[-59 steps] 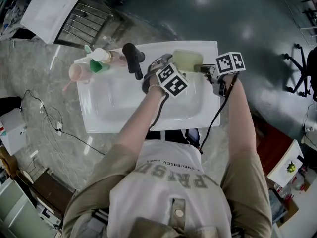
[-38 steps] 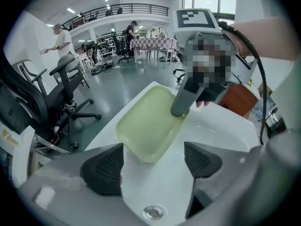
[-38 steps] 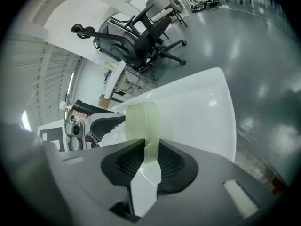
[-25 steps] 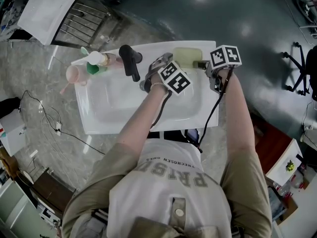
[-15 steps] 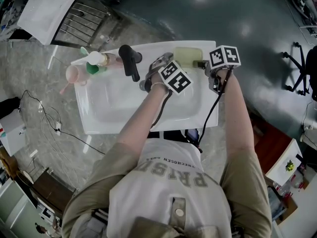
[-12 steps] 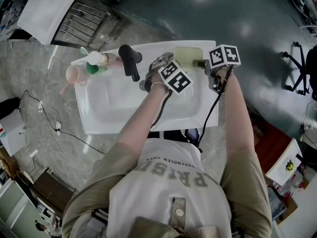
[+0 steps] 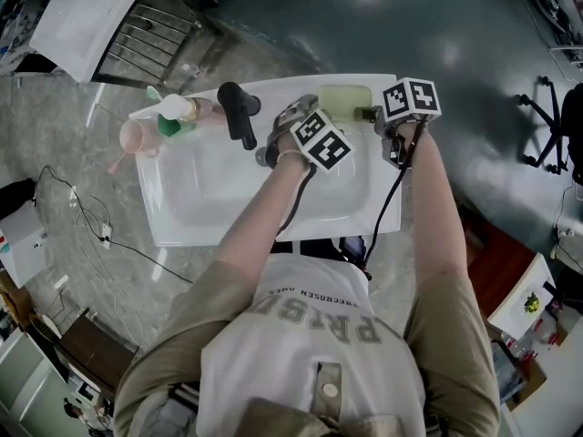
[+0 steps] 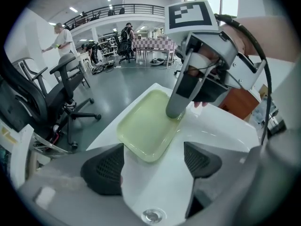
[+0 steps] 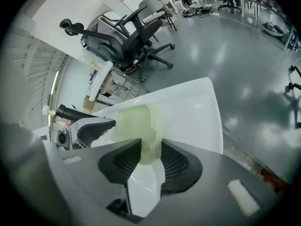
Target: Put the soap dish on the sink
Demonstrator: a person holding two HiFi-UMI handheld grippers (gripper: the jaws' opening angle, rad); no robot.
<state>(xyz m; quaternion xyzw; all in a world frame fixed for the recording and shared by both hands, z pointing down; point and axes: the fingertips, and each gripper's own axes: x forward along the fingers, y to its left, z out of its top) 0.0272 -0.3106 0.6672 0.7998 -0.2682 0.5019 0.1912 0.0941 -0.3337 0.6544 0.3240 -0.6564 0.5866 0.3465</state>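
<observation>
As the right hand-held gripper opens its jaws about the right end of the soap dish, the dish lies flat on the sink's back edge, near the right back corner, long axis along that edge. The left hand-held gripper hangs open and empty over the basin, farther off. Whether the right pads touch the rim is hard to judge.

We wear a pale short-sleeved T-shirt with grey lettering across the chest and khaki shoulders. A thin black cable runs beside each forearm. Our left tongs are grey, with dark ribbed pads and a black-and-white marker cube.
</observation>
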